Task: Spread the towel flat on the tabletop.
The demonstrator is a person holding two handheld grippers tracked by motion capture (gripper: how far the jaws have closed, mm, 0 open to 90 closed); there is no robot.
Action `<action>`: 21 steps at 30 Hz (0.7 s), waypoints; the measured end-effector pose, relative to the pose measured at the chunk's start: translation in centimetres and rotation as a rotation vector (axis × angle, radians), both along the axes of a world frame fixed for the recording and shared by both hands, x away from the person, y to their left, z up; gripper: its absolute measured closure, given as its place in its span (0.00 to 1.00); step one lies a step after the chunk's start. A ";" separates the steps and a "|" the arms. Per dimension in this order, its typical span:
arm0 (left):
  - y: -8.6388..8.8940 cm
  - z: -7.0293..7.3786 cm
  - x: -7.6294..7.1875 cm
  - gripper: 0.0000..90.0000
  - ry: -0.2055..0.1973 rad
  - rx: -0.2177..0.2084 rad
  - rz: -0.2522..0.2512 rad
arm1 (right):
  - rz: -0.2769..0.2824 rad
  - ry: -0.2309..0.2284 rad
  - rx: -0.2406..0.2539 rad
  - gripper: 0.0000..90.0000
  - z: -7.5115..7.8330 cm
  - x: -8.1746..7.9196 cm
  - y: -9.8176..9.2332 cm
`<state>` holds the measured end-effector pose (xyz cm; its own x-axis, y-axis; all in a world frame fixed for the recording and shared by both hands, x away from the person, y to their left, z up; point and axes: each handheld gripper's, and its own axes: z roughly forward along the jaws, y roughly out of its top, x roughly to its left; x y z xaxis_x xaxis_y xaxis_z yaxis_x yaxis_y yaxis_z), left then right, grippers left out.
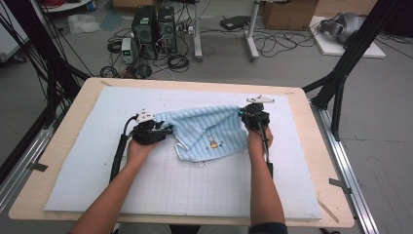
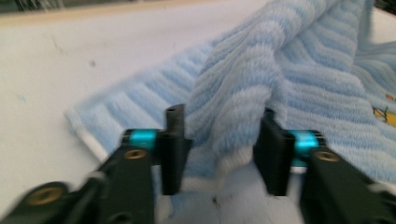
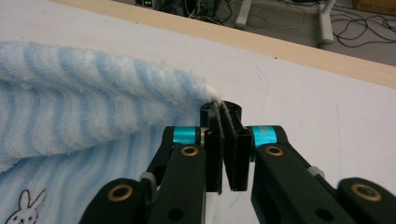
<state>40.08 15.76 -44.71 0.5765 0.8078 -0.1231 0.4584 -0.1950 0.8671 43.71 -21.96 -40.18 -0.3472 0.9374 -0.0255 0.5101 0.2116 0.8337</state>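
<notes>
High view, desk (image 1: 63,146): a pale wooden top, with the person's two forearms coming in from the near edge.
Mat (image 1: 170,185): a white gridded sheet covering most of the desk, under everything else.
Towel (image 1: 209,131): light blue, ribbed, with a white hem and a small rabbit print; it lies near the middle of the mat, stretched between the two grippers, its far edge lifted into a ridge and its near part sagging onto the mat.
Left gripper (image 1: 168,130): at the towel's left end; in the left gripper view a bunched fold of towel (image 2: 233,107) stands between the jaws, which are parted and released, with a gap showing at the left pad.
Right gripper (image 1: 242,113): at the towel's far right corner; in the right gripper view its jaws are clenched together, pinching the white-hemmed corner of the towel (image 3: 93,93) at the tips.
</notes>
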 end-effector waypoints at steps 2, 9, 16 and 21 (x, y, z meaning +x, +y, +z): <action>0.2 0.1 -0.5 0.50 -0.010 0.000 -0.008 | -0.002 -0.018 0.012 0.82 0.1 -0.6 -0.3; 1.3 1.3 -2.8 0.44 -0.047 0.004 -0.018 | 0.102 -0.063 0.042 0.73 0.5 -4.5 -1.9; 0.6 1.2 -5.0 0.58 -0.046 -0.025 -0.179 | 0.191 -0.047 0.035 0.66 -0.7 -8.0 -2.7; -2.4 0.5 -5.3 0.58 -0.018 -0.005 -0.298 | 0.195 -0.020 0.080 0.62 -2.0 -9.3 -3.6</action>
<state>34.82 13.35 -44.19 0.7902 0.6021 -0.1146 0.3663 -0.3140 0.8759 34.46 -25.59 -42.22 -0.5227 0.8517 0.0379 0.4491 0.2373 0.8614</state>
